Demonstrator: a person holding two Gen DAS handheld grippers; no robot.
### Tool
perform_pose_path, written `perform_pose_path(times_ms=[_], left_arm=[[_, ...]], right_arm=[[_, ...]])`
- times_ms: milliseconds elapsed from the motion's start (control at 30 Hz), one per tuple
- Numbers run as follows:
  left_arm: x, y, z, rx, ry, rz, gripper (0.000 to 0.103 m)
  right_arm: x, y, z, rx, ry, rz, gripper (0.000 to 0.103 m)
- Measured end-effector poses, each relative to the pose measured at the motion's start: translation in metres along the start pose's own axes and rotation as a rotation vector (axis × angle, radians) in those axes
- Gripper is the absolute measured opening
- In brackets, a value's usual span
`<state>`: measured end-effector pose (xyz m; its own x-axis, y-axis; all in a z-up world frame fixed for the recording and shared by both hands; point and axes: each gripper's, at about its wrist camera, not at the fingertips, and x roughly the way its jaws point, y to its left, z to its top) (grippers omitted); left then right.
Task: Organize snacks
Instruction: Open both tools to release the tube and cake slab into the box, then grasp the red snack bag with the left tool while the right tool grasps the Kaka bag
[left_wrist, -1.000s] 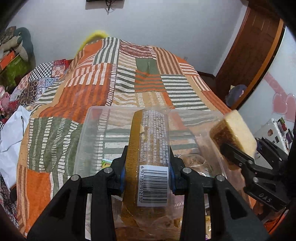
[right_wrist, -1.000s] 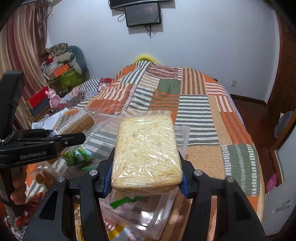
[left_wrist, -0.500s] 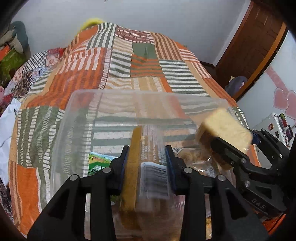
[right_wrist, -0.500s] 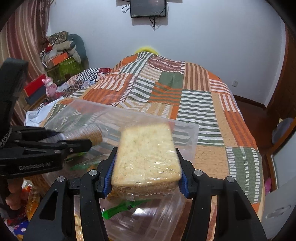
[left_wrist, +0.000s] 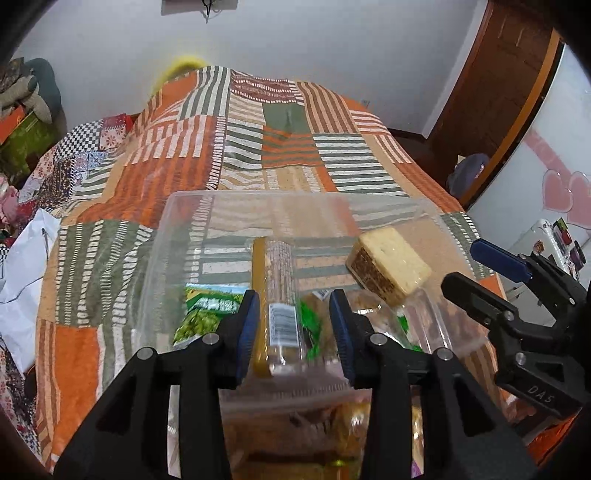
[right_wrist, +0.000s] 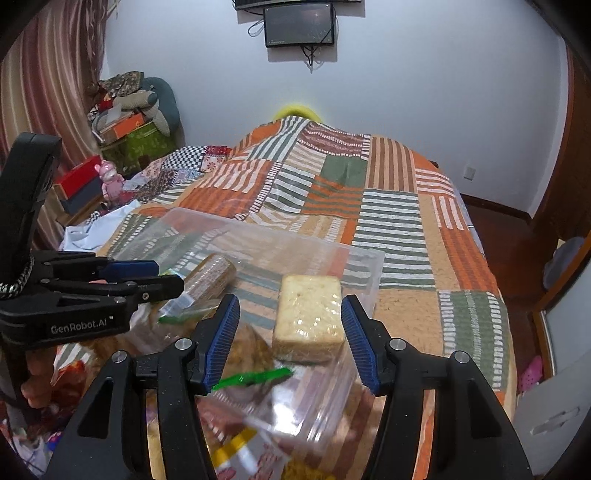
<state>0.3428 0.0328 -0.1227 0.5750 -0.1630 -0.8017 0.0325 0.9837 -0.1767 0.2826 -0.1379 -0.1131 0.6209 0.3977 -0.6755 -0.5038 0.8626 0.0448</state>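
A clear plastic bin (left_wrist: 192, 236) lies on the striped quilt and also shows in the right wrist view (right_wrist: 362, 266). My left gripper (left_wrist: 291, 328) is open; a long clear biscuit pack (left_wrist: 279, 295) lies in the bin between its spread fingers, free of the pads. It shows in the right wrist view too (right_wrist: 212, 277). My right gripper (right_wrist: 290, 339) is open over the bin. The wrapped yellow cake slab (right_wrist: 308, 317) sits free between its fingers, and shows at the bin's right side in the left wrist view (left_wrist: 388, 266). A green snack pack (left_wrist: 207, 314) lies in the bin.
The bed quilt (right_wrist: 388, 206) stretches ahead to the white wall. More snack packs (right_wrist: 243, 454) lie in front of the bin. Boxes and toys (right_wrist: 122, 129) are stacked at the left. A white bag (left_wrist: 22, 280) lies on the bed's left edge.
Both grippers have opened and let go: the biscuit pack and the cake slab now rest in the bin. Both grippers have drawn back a little.
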Motion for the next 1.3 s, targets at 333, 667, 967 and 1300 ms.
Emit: perform_pose_path(times_ms=[333,667,967,1300], left_arm=[[-0.059,0.003,-0.036,0.065,-0.072,0.064,0.055],[-0.094,0.027,-0.095,0.041,-0.064,0.078,0.063],[-0.09,0.027,-0.147,0.007,-0.022,0.037,0.064],[-0.081,0.048,-0.168,-0.054,-0.014,0.043,0.071]], right_arm=[[-0.042,0.005,-0.017,-0.008,-0.047,0.003,0.062],[-0.067,0.005,-0.042,-0.025,-0.049,-0.039,0.066],[-0.065,0.005,-0.074,0.012,0.009,-0.009,0.066],[-0.033,0.002,-0.096,0.059,0.124,0.058,0.067]])
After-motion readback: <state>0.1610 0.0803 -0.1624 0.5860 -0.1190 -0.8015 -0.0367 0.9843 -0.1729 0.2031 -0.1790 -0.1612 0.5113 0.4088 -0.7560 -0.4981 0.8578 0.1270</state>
